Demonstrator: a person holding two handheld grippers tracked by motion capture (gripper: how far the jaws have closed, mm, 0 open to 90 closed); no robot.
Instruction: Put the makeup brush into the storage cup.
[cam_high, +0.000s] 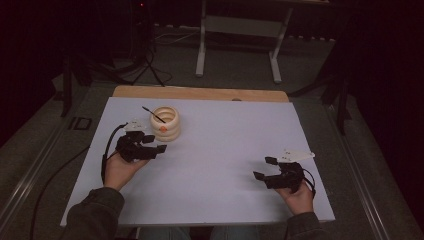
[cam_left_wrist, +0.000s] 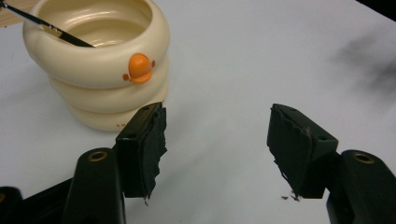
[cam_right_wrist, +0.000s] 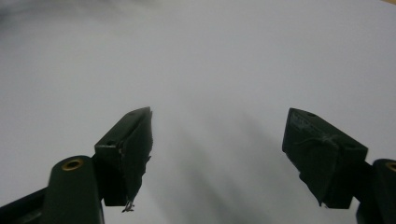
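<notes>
**Cream pot just beyond the left gripper**

The pot (cam_high: 165, 123) stood on the far left part of the white board (cam_high: 220, 150), just beyond and slightly to the right of the left gripper (cam_high: 155, 143). In the left gripper view the pot (cam_left_wrist: 100, 60) sat at the upper left, close behind the left-hand jaw; whether jaw and pot touched could not be told. A thin dark brush (cam_high: 153, 114) leaned inside it, its handle sticking out over the rim toward the left.

The left gripper (cam_left_wrist: 217, 140) was spread wide with nothing between its jaws, only bare board showing in the gap. The right gripper (cam_high: 265, 168) lay well apart from the pot, near the right front of the board, and it too (cam_right_wrist: 219, 154) was spread wide and held nothing. Each was gripped by a hand coming in from the near edge.

The pot looked like smooth glazed ceramic, shaped as three stacked rounded rings, with a small orange knob (cam_left_wrist: 139, 68) on the side of the top ring. The jaw pads (cam_left_wrist: 149, 149) were black, with ragged, frayed edges. The board was matt white, and a strip of pale wood (cam_high: 200, 93) showed along its far edge.
</notes>
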